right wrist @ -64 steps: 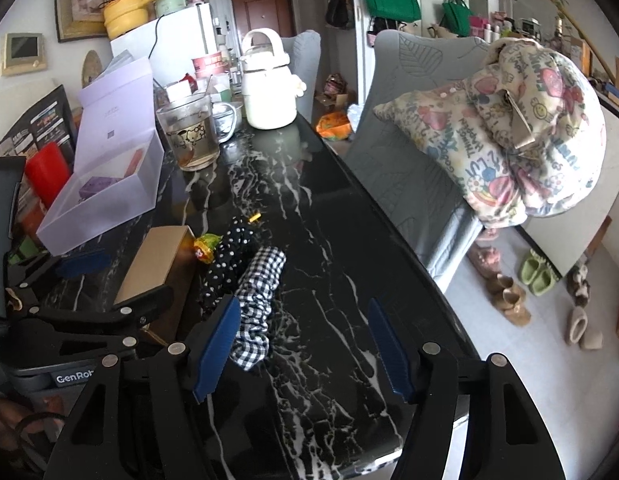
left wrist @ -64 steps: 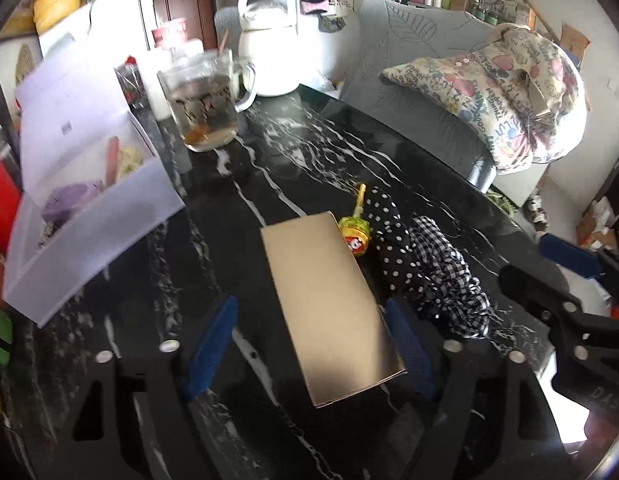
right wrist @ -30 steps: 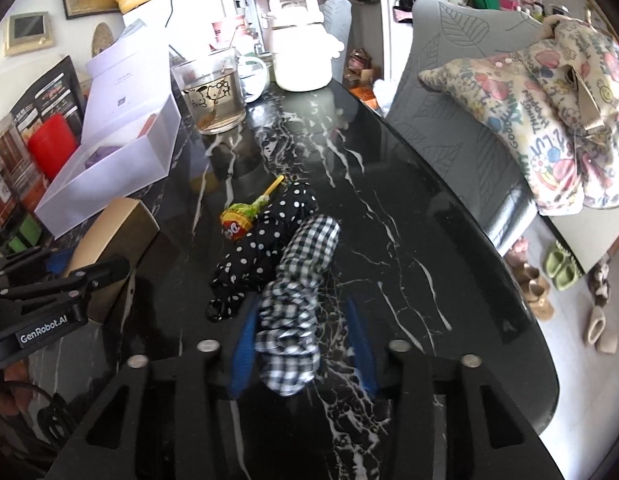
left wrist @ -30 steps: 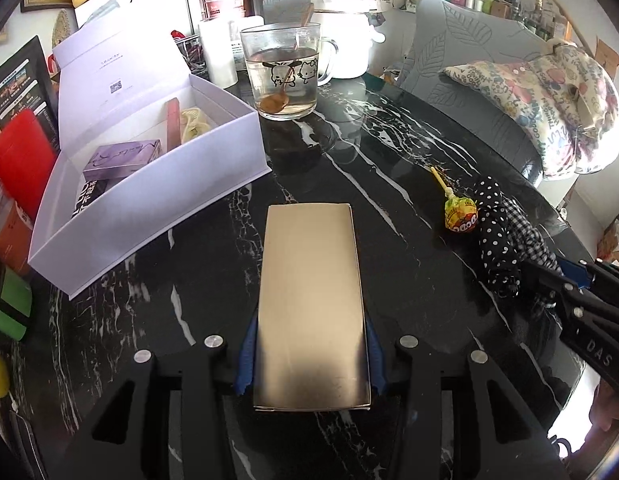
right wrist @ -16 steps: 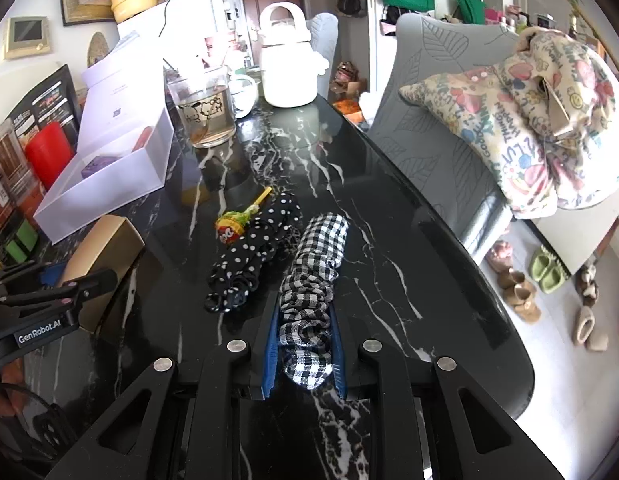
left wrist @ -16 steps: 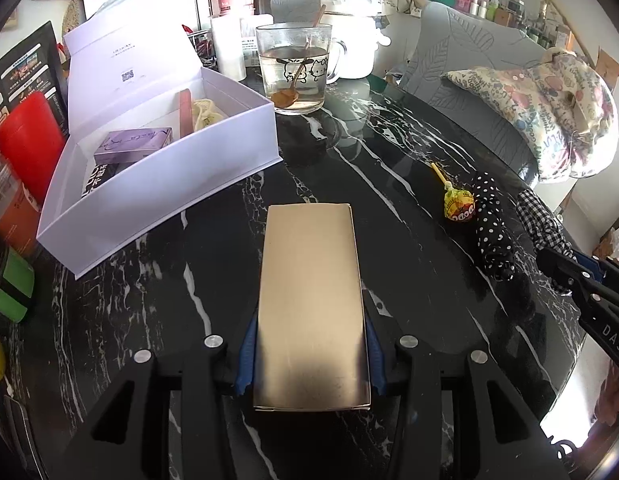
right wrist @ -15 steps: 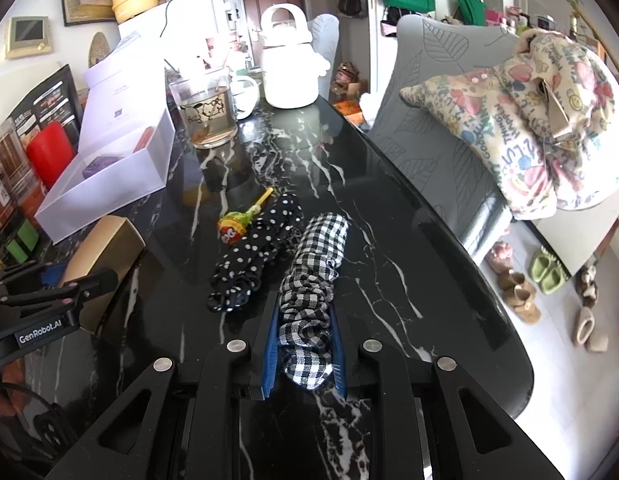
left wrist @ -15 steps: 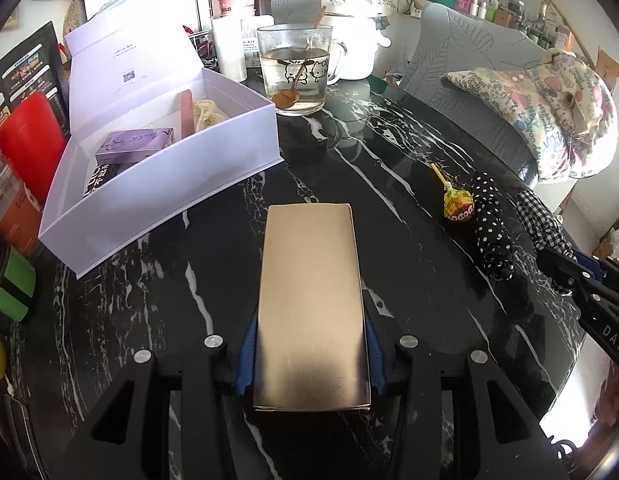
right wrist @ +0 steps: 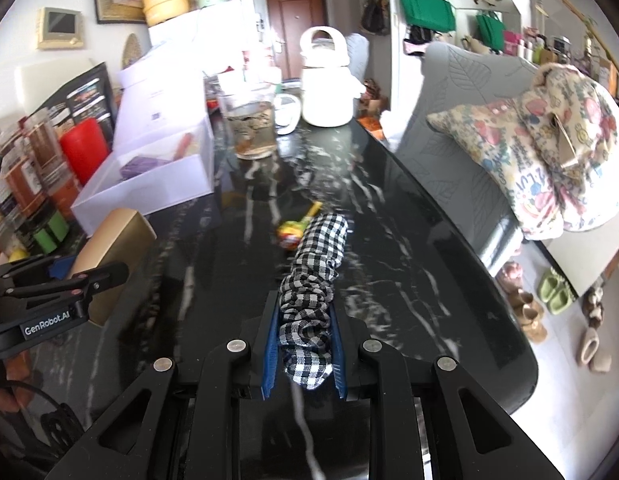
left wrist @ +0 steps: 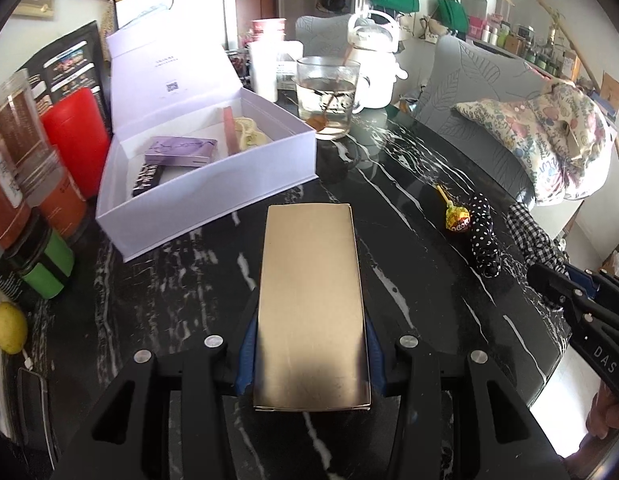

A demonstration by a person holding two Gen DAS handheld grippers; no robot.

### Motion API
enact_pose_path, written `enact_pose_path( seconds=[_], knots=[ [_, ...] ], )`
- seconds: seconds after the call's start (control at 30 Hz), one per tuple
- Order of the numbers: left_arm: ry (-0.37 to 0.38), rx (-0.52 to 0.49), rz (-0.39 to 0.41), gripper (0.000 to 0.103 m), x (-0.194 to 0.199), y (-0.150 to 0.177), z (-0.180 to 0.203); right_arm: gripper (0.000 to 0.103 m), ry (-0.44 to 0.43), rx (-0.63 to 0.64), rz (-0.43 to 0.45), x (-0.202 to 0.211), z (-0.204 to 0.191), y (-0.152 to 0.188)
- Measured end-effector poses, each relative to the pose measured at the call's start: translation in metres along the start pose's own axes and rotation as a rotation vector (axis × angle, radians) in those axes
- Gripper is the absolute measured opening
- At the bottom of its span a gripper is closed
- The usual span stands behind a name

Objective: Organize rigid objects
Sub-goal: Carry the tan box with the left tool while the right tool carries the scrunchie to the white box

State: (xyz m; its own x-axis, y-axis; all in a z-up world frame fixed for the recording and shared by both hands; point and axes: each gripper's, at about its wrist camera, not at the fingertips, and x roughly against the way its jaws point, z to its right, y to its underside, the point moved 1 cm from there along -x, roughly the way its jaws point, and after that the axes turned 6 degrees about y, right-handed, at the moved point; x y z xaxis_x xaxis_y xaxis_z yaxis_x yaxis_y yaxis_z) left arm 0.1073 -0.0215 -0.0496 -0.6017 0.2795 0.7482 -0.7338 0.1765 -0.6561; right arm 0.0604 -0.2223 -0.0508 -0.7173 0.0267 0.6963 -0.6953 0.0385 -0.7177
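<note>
Gold box [left wrist: 311, 300], now clamped in left gripper [left wrist: 309, 354] jaws, nears the white box [left wrist: 213, 188] at upper left. Checked scrunchie [right wrist: 309, 300], pinched in right gripper [right wrist: 303, 354] jaws, has left the counter [left wrist: 429, 280].

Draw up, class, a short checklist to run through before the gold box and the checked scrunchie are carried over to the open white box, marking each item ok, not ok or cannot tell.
1. Left gripper shut on the gold box at both long sides: ok.
2. Right gripper shut on the checked scrunchie: ok.
3. White box lid open: ok.
4. Free room inside the white box for the gold box: cannot tell; a purple carton and other items already lie in it.
5. Glass mug standing apart from the white box: ok.
6. Lollipop and dotted scrunchie not yet picked up: ok.
</note>
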Motion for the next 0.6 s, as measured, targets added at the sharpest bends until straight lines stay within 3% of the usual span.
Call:
enact_pose_path(
  seconds=[0.6],
  knots=[
    [-0.074, 0.118, 0.068, 0.044, 0.051, 0.018, -0.046, 0.022, -0.173, 0.122, 0.017, 0.016, -0.079, -0.003]
  ],
)
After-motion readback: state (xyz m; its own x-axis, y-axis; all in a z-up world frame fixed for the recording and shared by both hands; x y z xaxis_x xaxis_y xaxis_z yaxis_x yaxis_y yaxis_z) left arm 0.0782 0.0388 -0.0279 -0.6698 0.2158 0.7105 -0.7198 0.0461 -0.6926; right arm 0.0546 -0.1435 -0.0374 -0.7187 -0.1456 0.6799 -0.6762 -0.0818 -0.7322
